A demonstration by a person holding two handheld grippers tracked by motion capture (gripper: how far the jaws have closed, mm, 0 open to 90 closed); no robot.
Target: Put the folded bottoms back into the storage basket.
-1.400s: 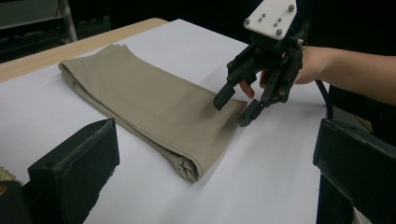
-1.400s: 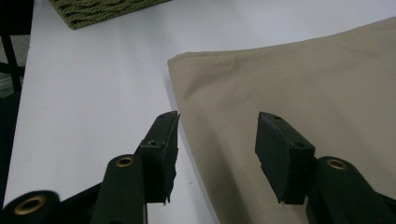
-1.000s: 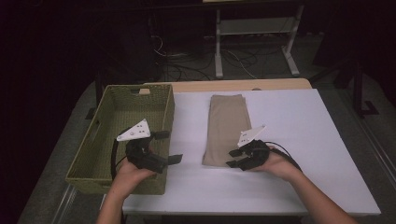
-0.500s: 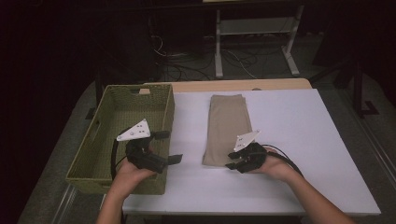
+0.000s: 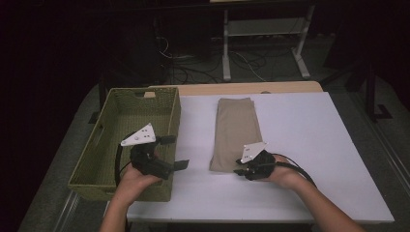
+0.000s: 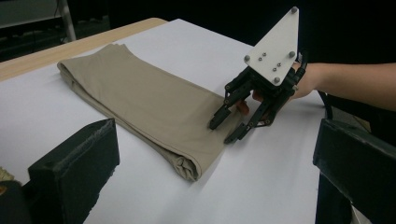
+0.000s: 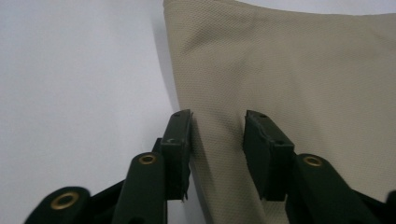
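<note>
- The right gripper (image 5: 240, 169) sits at the near right corner of the folded beige trousers (image 5: 235, 133), low and right of centre in the high view. A second ago it lay a little higher and further right in that view; now it has slid in onto the cloth's near edge.
- Its jaws have just been closing. In the right gripper view a ridge of fabric (image 7: 217, 140) stands between the two black pads, with small gaps still showing on either side, so the jaws are narrow but not yet pinching. My reading: the grasp on the corner is about to complete.
- The left gripper (image 5: 178, 152) hovers over the near right rim of the green woven basket (image 5: 121, 104), in the lower left of the high view, in the same spot as a second ago. Its jaws stand wide apart with nothing between them.
- The trousers lie flat on the white counter (image 5: 309, 145), lengthways up the middle of the frame, well apart from the basket's right wall.
- The open counter between trousers and basket is bare, and so is the wide stretch to the right. The basket's rim stands higher than the cloth, so a carry toward it would likely need a lift.
</note>
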